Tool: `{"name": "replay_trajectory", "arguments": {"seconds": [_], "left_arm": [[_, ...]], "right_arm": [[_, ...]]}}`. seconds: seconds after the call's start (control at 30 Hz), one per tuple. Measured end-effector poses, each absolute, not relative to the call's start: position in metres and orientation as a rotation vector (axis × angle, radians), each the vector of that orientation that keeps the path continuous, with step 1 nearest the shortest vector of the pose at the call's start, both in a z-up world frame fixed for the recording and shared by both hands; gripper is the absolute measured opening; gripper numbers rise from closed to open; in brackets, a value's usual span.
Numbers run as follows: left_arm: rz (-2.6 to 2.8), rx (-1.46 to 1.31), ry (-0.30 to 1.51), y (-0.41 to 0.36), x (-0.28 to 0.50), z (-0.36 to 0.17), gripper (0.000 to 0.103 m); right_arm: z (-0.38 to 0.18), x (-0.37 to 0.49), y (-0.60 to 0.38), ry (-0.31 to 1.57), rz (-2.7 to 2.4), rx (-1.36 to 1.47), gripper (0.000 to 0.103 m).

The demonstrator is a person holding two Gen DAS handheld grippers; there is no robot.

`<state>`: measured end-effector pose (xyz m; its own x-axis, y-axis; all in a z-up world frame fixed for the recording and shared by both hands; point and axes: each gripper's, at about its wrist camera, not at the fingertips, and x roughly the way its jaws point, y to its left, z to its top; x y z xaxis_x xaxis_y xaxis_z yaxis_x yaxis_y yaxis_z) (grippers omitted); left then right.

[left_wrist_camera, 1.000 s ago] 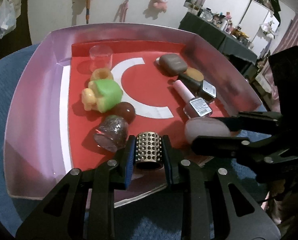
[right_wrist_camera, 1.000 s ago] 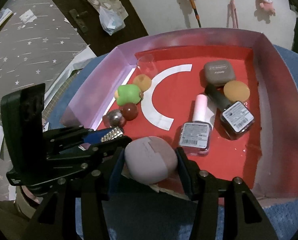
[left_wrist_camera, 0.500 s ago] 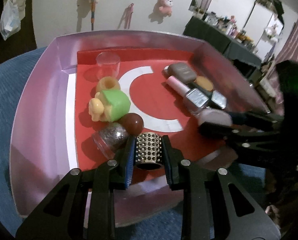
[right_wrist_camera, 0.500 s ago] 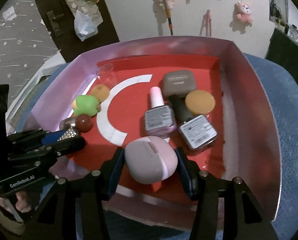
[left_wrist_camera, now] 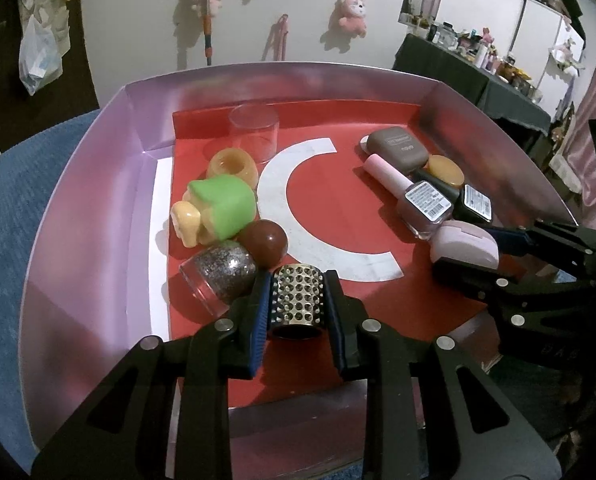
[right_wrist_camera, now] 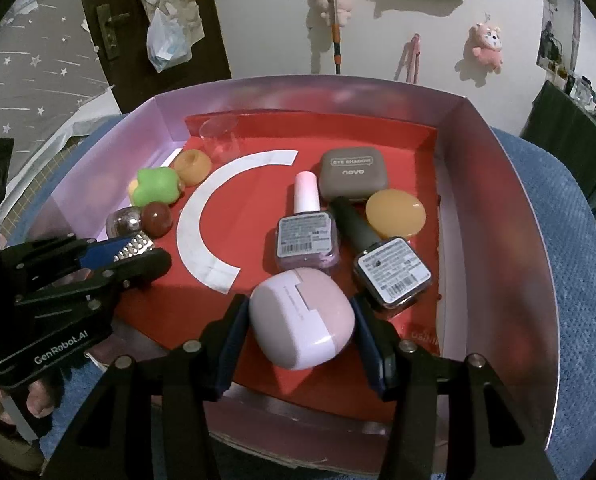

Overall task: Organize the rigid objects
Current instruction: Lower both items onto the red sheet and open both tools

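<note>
— So, what is sitting nearest, at the front edge of the tray (left_wrist_camera: 97, 184)?

— Both grippers are hovering there. The left gripper (left_wrist_camera: 298, 304) is clamping a studded metal cylinder (left_wrist_camera: 296, 300) over the red floor near the front left corner. The right gripper (right_wrist_camera: 298, 320) is pinching a pale pink case (right_wrist_camera: 302, 318) between its pads, just inside the front edge and towards the right.

— And what is lying just beyond the cylinder?

— A glitter-filled jar (left_wrist_camera: 221, 276) is lying tilted, touching a brown ball (left_wrist_camera: 263, 242). Beyond them a green and yellow toy (left_wrist_camera: 213, 210) is resting, then an amber ring-shaped piece (left_wrist_camera: 233, 166), and a clear cup (left_wrist_camera: 253, 134) is standing upright towards the far left corner.

— What is lying beyond the pink case?

— Two nail polish bottles are lying side by side: a pink-capped one (right_wrist_camera: 308, 232) and a dark-capped one (right_wrist_camera: 382, 264), labels facing up. An amber disc (right_wrist_camera: 396, 214) is sitting beside the dark cap, and a grey eye shadow compact (right_wrist_camera: 354, 174) is lying farthest back. A white C-shaped mark (left_wrist_camera: 310, 208) is curving across the middle of the floor.
</note>
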<state>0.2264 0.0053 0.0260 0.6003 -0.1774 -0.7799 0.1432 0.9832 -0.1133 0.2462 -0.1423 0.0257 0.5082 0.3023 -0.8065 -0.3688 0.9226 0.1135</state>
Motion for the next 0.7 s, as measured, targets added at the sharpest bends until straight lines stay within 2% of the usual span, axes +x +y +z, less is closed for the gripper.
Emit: {"name": "replay_trajectory", "arguments": {"seconds": [0.7], "left_arm": [[-0.173, -0.056, 0.913, 0.0054, 0.2249, 0.0277, 0.024]], "right_arm": [[0.0266, 0.2451, -0.1437, 0.943, 0.402, -0.039, 0.055]]}}
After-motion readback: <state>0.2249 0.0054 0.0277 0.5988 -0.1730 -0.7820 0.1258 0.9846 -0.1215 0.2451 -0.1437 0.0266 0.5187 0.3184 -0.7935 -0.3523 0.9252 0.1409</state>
